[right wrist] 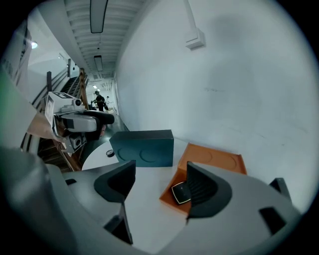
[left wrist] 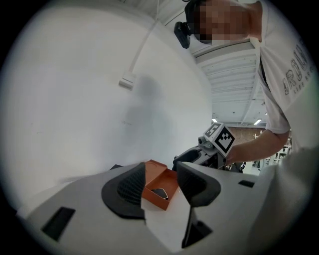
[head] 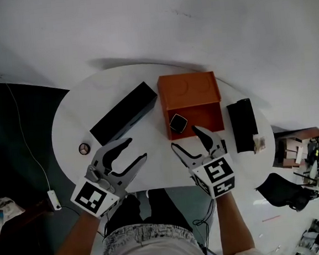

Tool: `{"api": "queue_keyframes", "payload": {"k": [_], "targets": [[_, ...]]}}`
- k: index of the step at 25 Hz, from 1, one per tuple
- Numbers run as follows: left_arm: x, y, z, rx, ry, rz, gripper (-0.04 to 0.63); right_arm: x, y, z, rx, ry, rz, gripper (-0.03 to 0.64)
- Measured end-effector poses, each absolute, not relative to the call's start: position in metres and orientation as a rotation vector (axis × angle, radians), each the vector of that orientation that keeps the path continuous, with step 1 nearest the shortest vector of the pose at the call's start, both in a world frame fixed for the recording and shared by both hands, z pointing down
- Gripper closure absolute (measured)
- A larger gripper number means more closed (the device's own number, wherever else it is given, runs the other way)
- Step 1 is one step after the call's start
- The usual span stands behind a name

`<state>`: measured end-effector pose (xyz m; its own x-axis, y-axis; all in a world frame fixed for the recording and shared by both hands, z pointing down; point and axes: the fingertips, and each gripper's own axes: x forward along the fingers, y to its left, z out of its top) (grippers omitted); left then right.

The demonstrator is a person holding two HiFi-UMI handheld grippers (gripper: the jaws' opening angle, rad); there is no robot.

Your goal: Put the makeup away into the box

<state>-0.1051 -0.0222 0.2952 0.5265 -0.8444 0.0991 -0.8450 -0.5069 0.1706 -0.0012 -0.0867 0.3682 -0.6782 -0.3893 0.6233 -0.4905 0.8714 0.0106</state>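
Note:
An open orange box (head: pixel 200 119) stands mid-table with its lid (head: pixel 188 88) lying behind it. A black square compact (head: pixel 178 123) lies inside the box. It also shows in the box in the left gripper view, compact (left wrist: pixel 160 192), and in the right gripper view, compact (right wrist: pixel 180 192). A small round makeup item (head: pixel 84 148) sits on the table at the left. My left gripper (head: pixel 132 152) hovers open over the table's near edge, holding nothing. My right gripper (head: pixel 186 138) is open and empty just in front of the box.
A long black box (head: pixel 124 113) lies slantwise left of the orange box. A black case (head: pixel 242 123) with a small pale object (head: pixel 258 141) at its near end lies on the right. The white oval table (head: pixel 70 118) ends close behind the grippers.

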Motion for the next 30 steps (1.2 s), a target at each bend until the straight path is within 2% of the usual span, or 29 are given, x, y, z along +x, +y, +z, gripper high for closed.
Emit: {"api": "queue_keyframes", "payload": {"k": [18,30], "targets": [[-0.168,0.013,0.295,2.562,-1.475,0.041,0.38,-0.053,-0.036,0.351,0.65,-2.459,0.237,0.298],[-0.244,0.04,0.345,2.441,-1.575,0.119,0.376,-0.104,-0.011,0.377,0.54,-2.445,0.268,0.304]]}}
